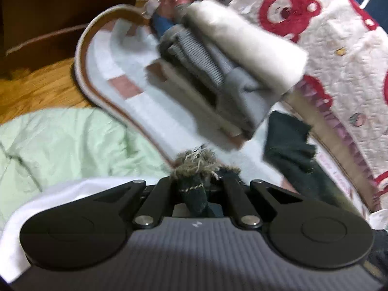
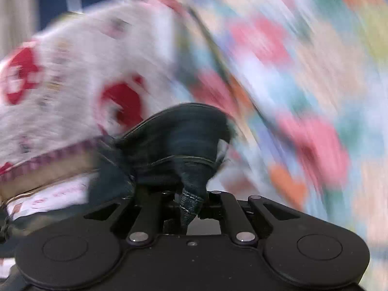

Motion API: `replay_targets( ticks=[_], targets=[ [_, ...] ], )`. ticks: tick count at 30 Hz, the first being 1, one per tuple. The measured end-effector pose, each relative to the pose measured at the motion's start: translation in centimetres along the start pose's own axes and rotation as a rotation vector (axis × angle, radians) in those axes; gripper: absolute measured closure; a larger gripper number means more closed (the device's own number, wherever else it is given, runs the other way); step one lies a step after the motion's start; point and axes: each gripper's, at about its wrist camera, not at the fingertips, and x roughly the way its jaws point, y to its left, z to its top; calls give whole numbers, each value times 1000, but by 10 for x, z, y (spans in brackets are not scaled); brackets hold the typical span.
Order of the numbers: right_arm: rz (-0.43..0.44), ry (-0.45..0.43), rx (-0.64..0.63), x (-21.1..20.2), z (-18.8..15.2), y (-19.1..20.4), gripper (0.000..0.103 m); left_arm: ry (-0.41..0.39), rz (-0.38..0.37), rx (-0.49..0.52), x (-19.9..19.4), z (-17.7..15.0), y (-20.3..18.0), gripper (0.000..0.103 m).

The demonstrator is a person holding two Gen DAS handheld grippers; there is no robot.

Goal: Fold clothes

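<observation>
A dark denim garment (image 1: pixel 288 145) with a frayed hem lies partly on the mat. My left gripper (image 1: pixel 196 178) is shut on its frayed edge, and the cloth bunches between the jaws. In the right wrist view my right gripper (image 2: pixel 191 195) is shut on a stitched fold of the same dark denim (image 2: pixel 174 133), which humps up just in front of the fingers. The left wrist view also shows a blurred grey ribbed tool (image 1: pixel 208 72) under a fuzzy white sleeve (image 1: pixel 247 46), held above the mat. The fingertips of both grippers are hidden by cloth.
A white mat (image 1: pixel 116 55) with pink squares and a brown border lies ahead. A pale green cloth (image 1: pixel 60 140) and a white cloth (image 1: pixel 48 201) lie at the left. A quilt with red bears (image 1: pixel 327 36) rises at the right. Wooden floor (image 1: pixel 36 89) shows far left. A colourful blurred blanket (image 2: pixel 303 84) fills the right view.
</observation>
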Motion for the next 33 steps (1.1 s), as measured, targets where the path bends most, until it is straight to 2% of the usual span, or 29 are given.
replay_targets(
  ticks=[2, 5, 11, 14, 16, 22, 24, 28, 29, 30, 32, 33],
  targets=[
    [-61, 102, -12, 17, -25, -12, 95, 5, 1, -8, 1, -2, 4, 101],
    [-76, 137, -49, 24, -40, -11, 95, -4, -13, 1, -5, -1, 3, 101],
    [23, 61, 41, 0, -20, -15, 95, -51, -53, 42, -28, 6, -11, 101],
    [6, 59, 55, 0, -23, -22, 95, -1, -18, 21, -19, -1, -4, 101],
    [-35, 80, 35, 3, -31, -24, 95, 26, 25, 30, -9, -10, 3, 101],
    [-45, 68, -11, -9, -37, -21, 94, 30, 14, 55, -14, -9, 8, 101],
    [-97, 105, -75, 1, -40, -20, 87, 55, 27, 46, -7, -11, 13, 100],
    [-148, 195, -98, 17, -48, -23, 79, 111, 50, 4, 6, -25, 30, 98],
    [-165, 214, -107, 18, -50, -21, 70, 115, 53, 7, 8, -26, 31, 96],
    [-169, 250, -50, 16, -50, -23, 61, 115, 56, 13, 9, -27, 31, 95],
    [-166, 338, 127, 8, -47, -30, 56, 116, 60, 27, 11, -28, 30, 94],
    [-106, 344, 247, 1, -45, -35, 55, 116, 62, 33, 12, -29, 30, 94]
  ],
)
